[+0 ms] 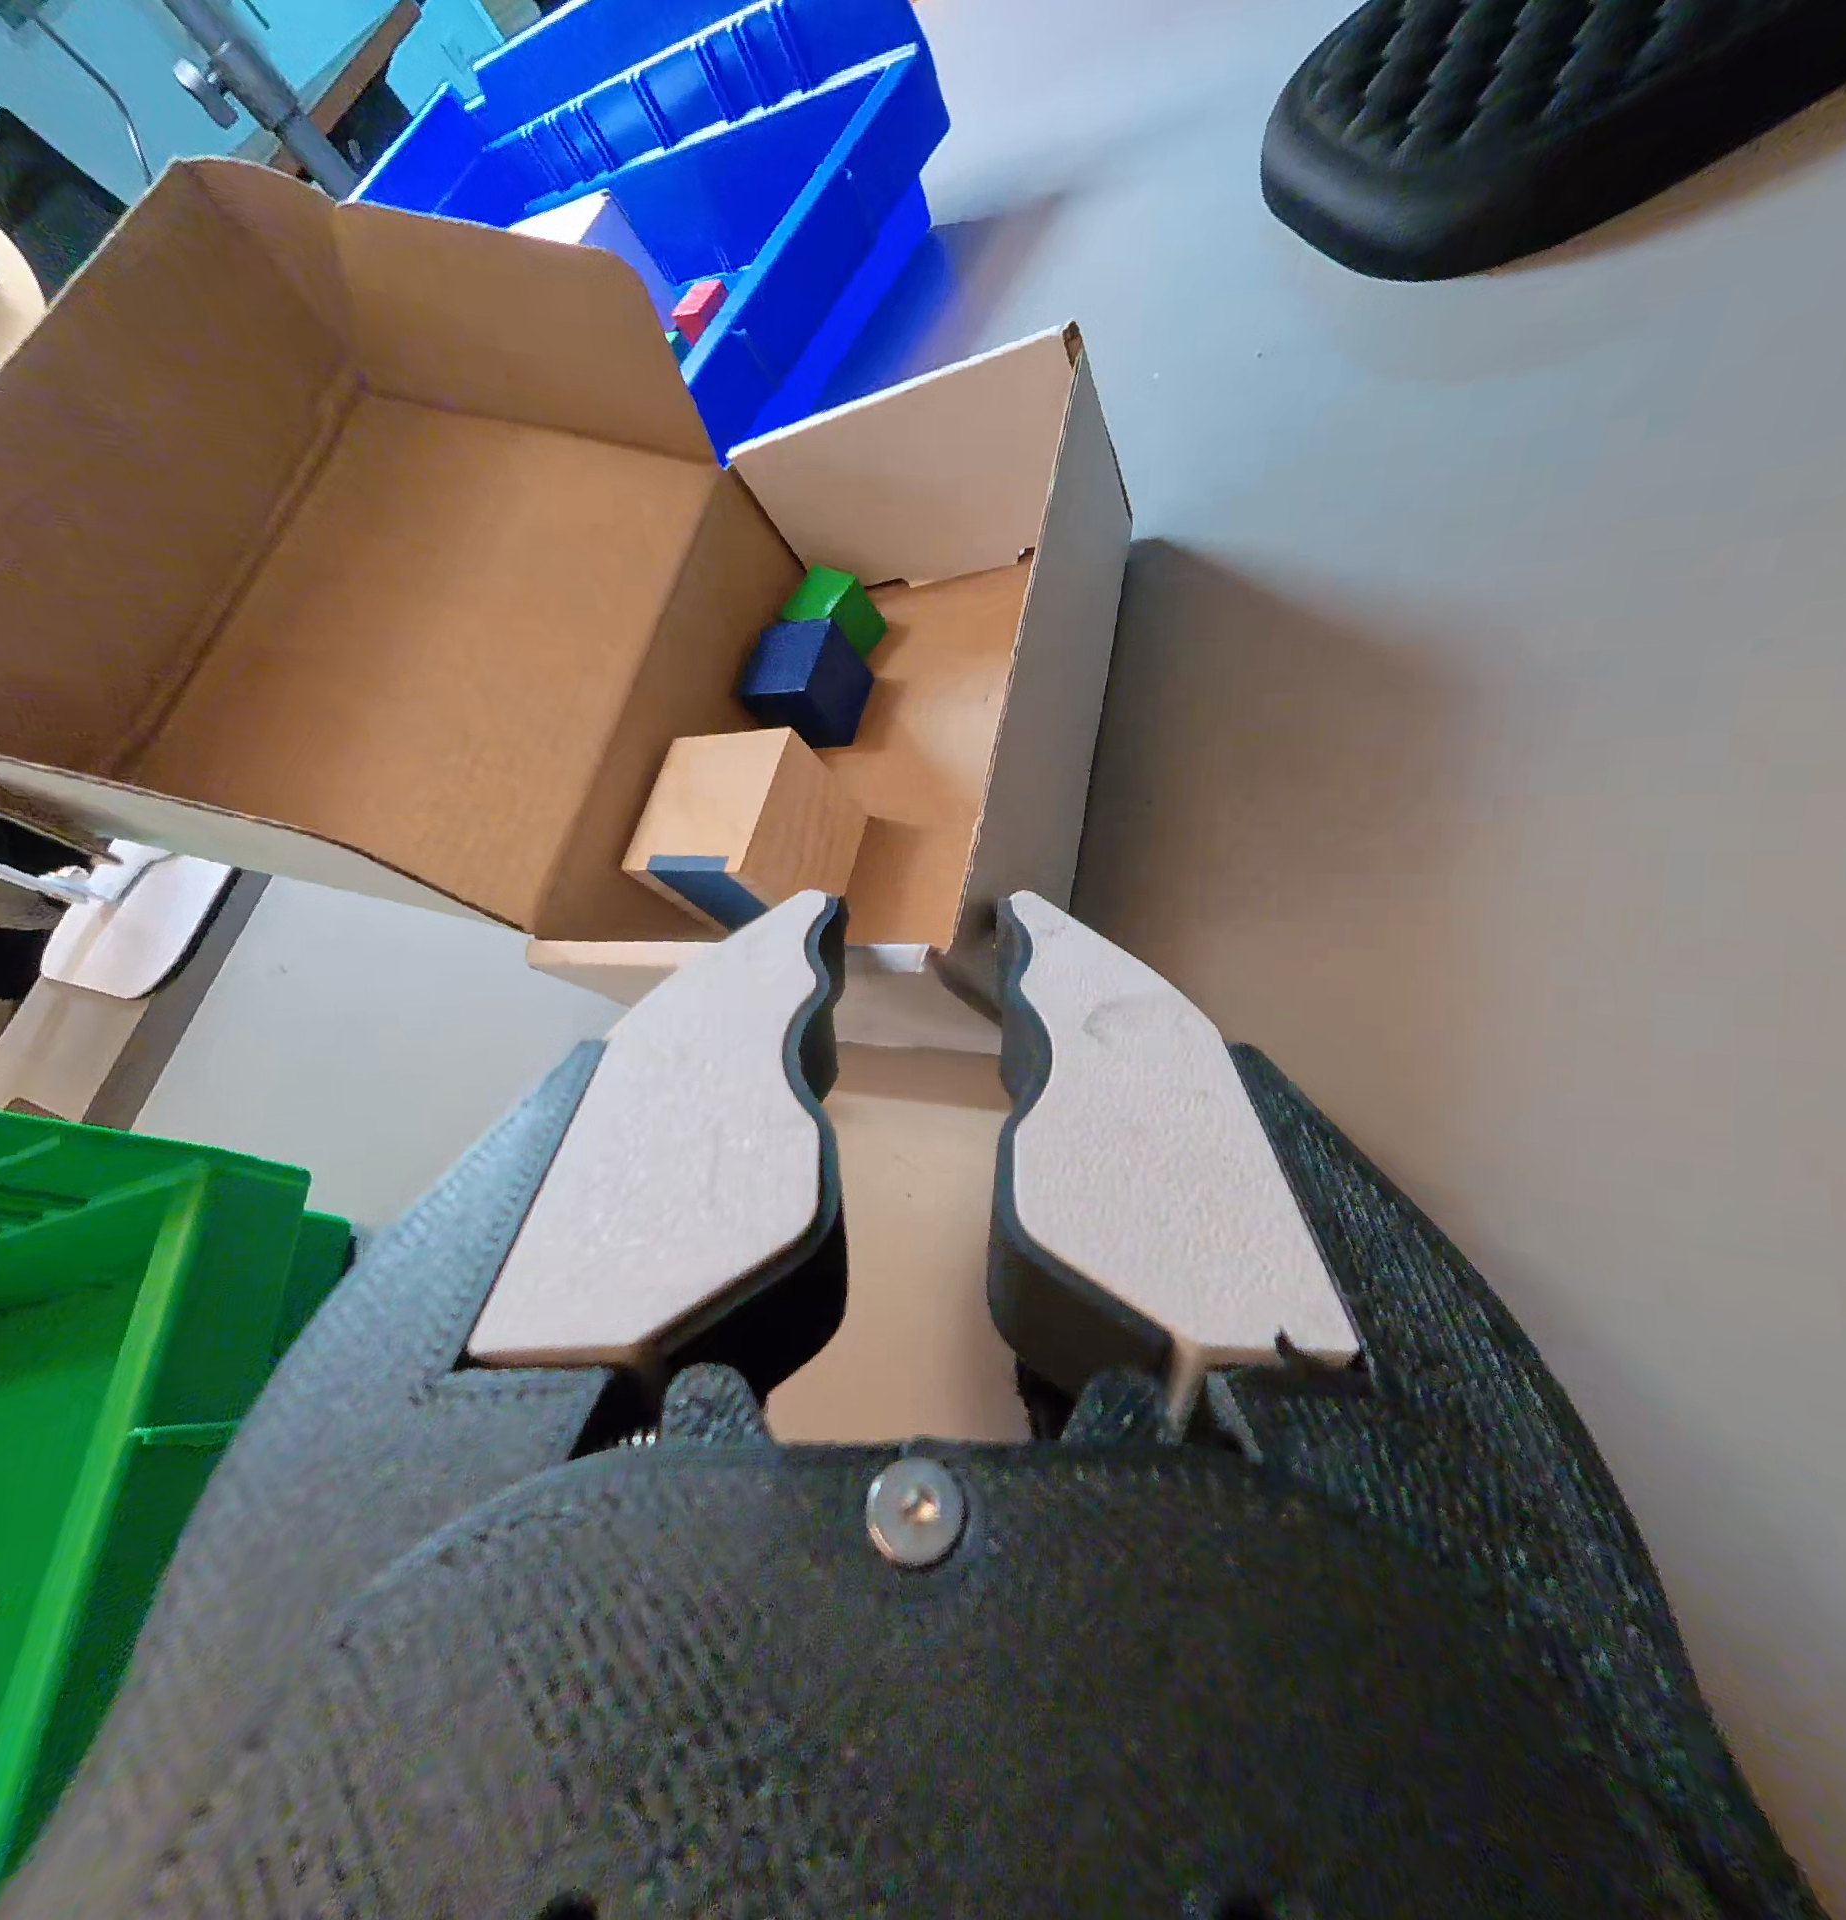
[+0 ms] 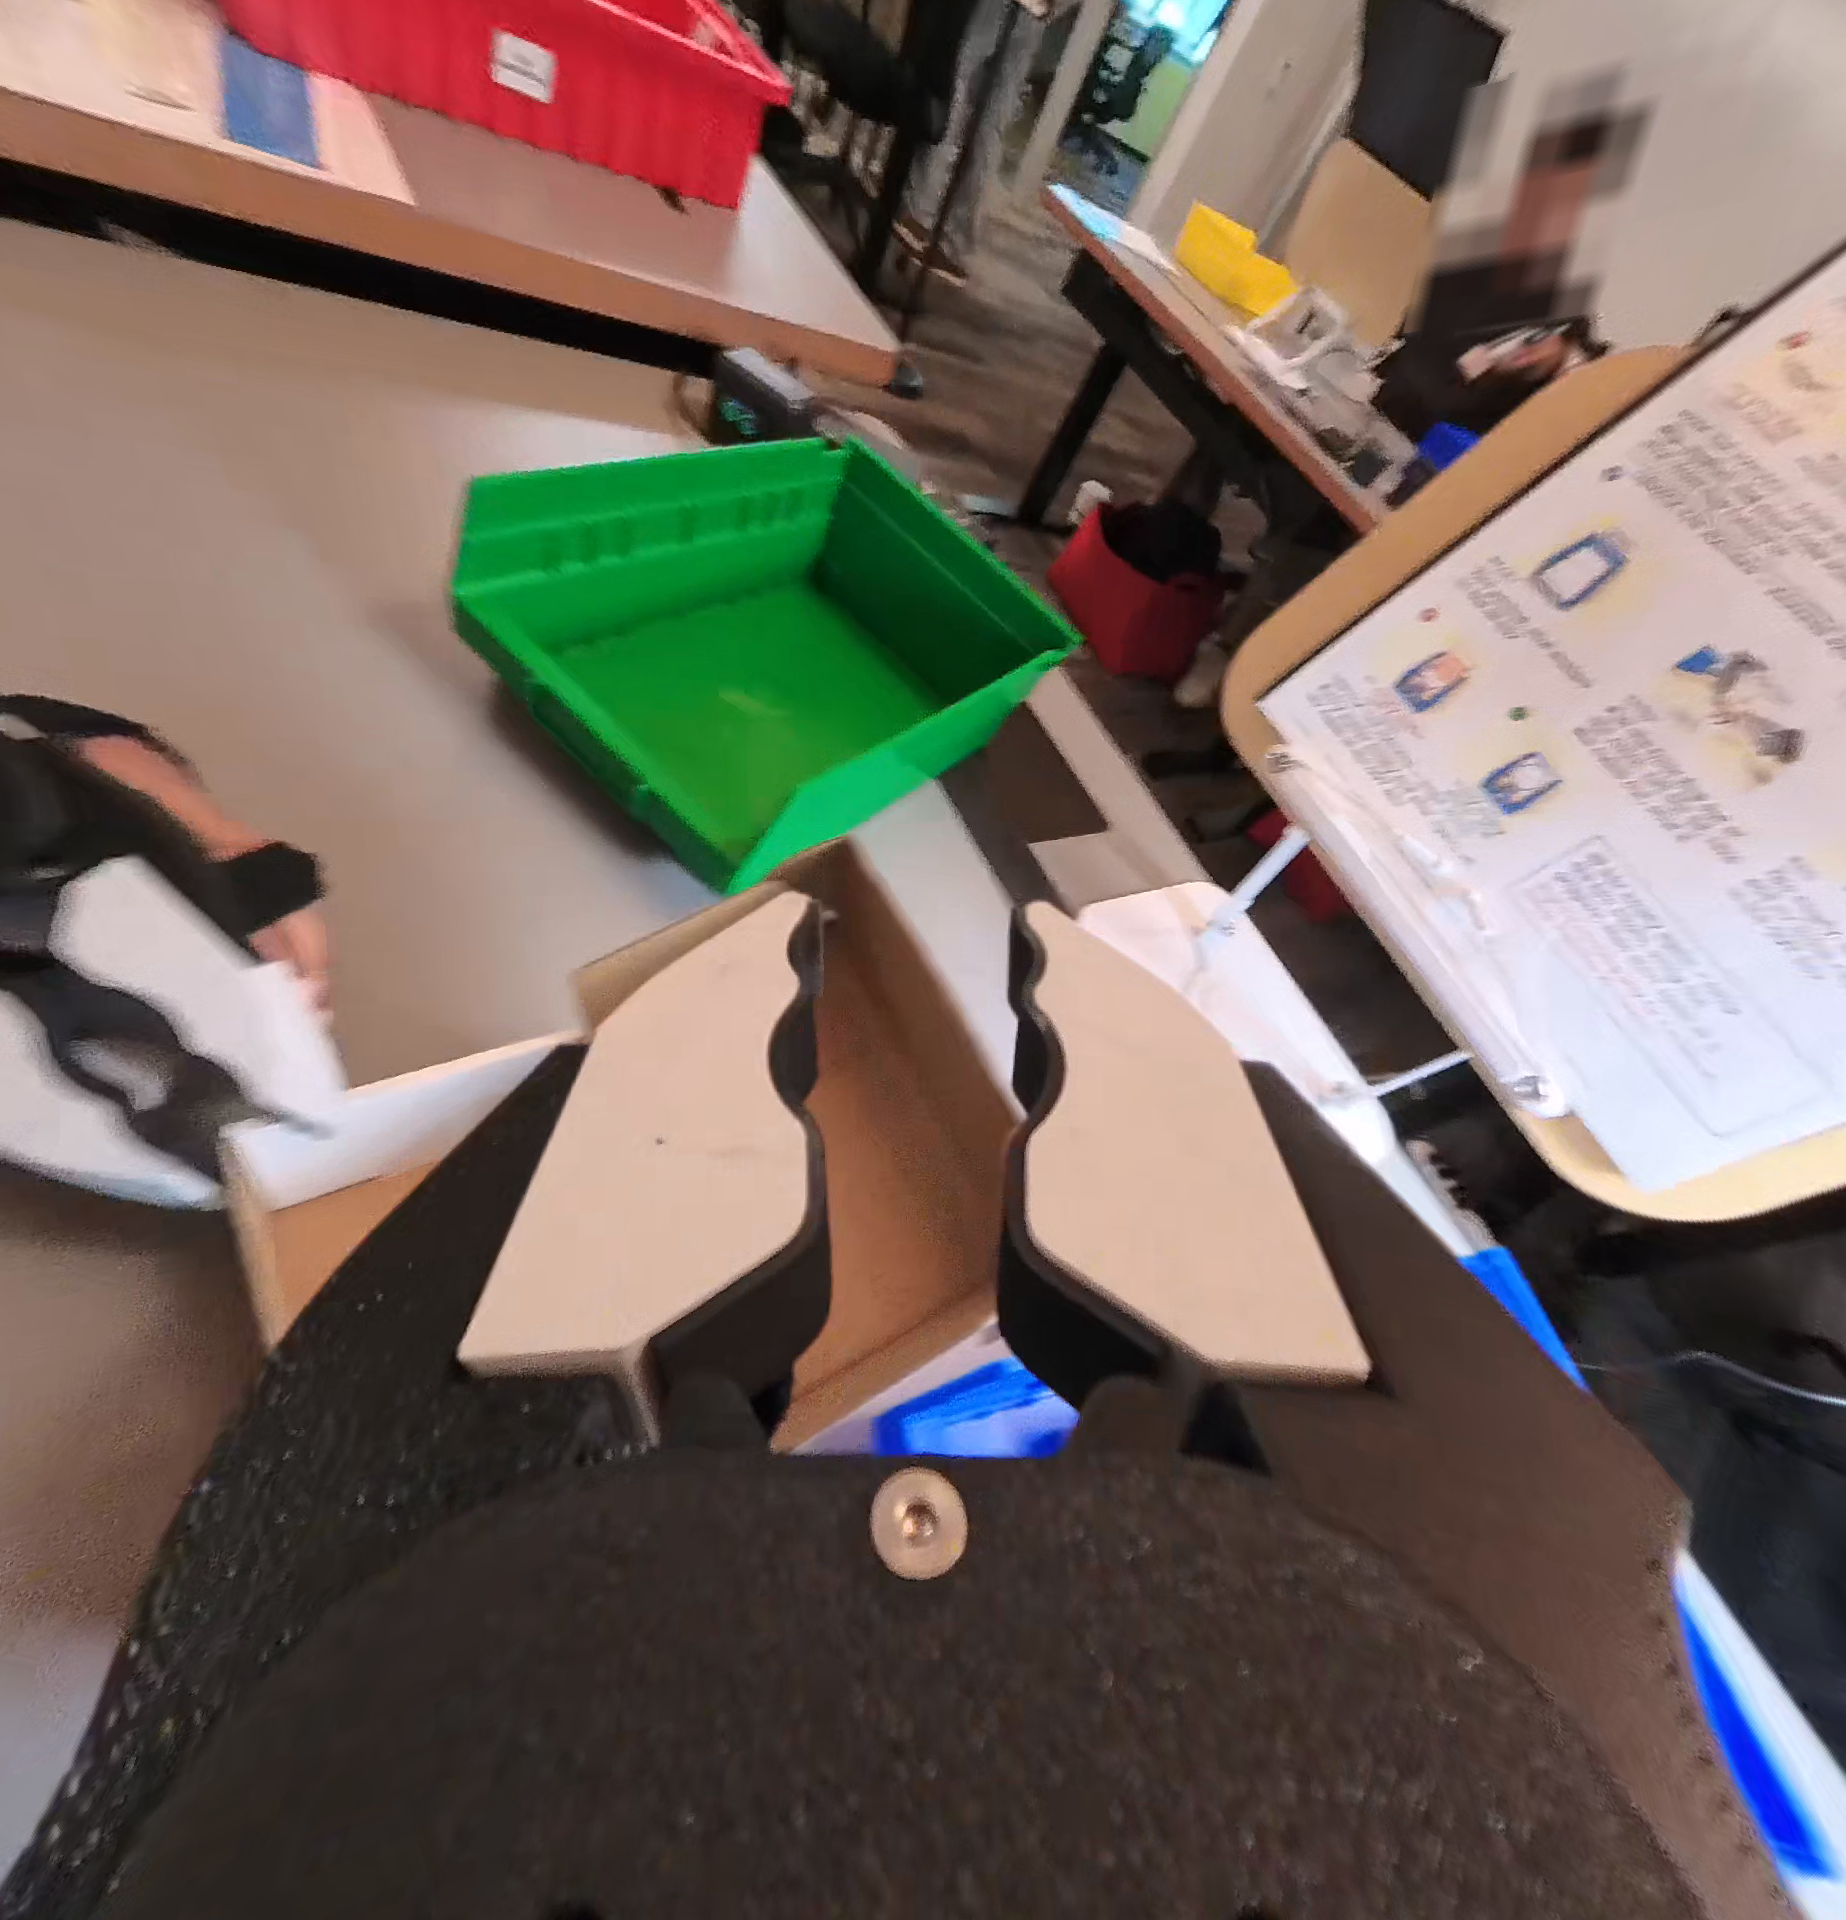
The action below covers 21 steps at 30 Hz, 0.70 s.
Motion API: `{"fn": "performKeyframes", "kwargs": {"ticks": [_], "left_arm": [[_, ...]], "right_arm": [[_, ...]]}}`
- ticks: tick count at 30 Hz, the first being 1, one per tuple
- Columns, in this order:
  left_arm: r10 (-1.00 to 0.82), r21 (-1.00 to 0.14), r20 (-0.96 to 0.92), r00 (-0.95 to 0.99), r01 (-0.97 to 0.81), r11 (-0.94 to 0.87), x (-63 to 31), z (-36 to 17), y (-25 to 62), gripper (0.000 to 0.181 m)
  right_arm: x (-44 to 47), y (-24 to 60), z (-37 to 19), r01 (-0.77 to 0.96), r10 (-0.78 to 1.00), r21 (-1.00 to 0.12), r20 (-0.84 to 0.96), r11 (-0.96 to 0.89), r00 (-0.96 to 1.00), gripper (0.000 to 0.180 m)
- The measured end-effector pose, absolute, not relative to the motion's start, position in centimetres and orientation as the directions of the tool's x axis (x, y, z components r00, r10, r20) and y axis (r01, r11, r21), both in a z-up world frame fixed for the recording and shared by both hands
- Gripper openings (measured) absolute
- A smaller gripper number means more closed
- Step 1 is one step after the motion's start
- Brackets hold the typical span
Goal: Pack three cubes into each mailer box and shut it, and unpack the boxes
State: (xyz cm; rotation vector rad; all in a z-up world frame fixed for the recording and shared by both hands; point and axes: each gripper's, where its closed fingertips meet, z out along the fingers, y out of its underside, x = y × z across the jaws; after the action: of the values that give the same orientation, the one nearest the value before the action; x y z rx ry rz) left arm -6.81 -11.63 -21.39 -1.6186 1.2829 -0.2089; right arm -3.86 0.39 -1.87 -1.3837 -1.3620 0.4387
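Note:
An open cardboard mailer box [image 1: 399,582] lies on the grey table with its lid folded back. Inside, at the right end, sit a green cube [image 1: 841,603], a dark blue cube [image 1: 810,681] and a larger wooden cube [image 1: 753,821] with a blue mark. My left gripper [image 1: 919,914] is open, its tips straddling the box's near corner, with cardboard showing beneath the fingers. My right gripper [image 2: 914,920] is open and empty above a brown cardboard flap [image 2: 877,1091] of the box. The left gripper [image 2: 119,1018] shows blurred at the left of the right wrist view.
An empty green bin [image 2: 753,665] [image 1: 88,1351] stands by the box. Blue bins [image 1: 753,187] behind hold a red cube [image 1: 699,307]. A black padded object [image 1: 1573,125] lies far right. A board with printed sheets [image 2: 1625,748] leans at the right. A red bin [image 2: 545,83] sits on a farther table. About 25 cm separates my left fingertips from my right.

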Motion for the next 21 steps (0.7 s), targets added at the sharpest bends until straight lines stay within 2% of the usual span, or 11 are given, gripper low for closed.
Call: {"fn": "performKeyframes", "kwargs": {"ticks": [5,9,12,17,21], "left_arm": [[-0.805,-0.791,-0.394,0.442,-0.610,0.052,-6.7,-21.3,-11.5,0.027],[-0.808,-0.807,-0.358,0.468,-0.590,0.016,-6.7,-21.2,-11.5,0.026],[-0.803,-0.822,-0.336,0.493,-0.569,-0.005,-6.7,-21.1,-11.5,0.032],[-0.806,-0.873,-0.249,0.537,-0.485,-0.054,-7.1,-20.1,-11.6,0.041],[-0.799,-0.902,-0.200,0.567,-0.425,-0.076,-7.5,-19.3,-11.6,0.046]], "right_arm": [[-3.4,-5.5,-7.8,0.574,0.951,-0.800,0.289,0.177,0.110,0.047],[-3.4,-6.8,-15.1,0.746,0.966,-0.643,0.260,0.173,0.000,0.057],[-4.1,-6.5,-18.8,0.809,0.967,-0.555,0.249,0.195,-0.062,0.063],[-6.0,-5.7,-21.7,0.844,0.957,-0.479,0.259,0.244,-0.130,0.058],[-6.4,-4.7,-22.9,0.862,0.927,-0.412,0.344,0.295,-0.153,0.053]]}}
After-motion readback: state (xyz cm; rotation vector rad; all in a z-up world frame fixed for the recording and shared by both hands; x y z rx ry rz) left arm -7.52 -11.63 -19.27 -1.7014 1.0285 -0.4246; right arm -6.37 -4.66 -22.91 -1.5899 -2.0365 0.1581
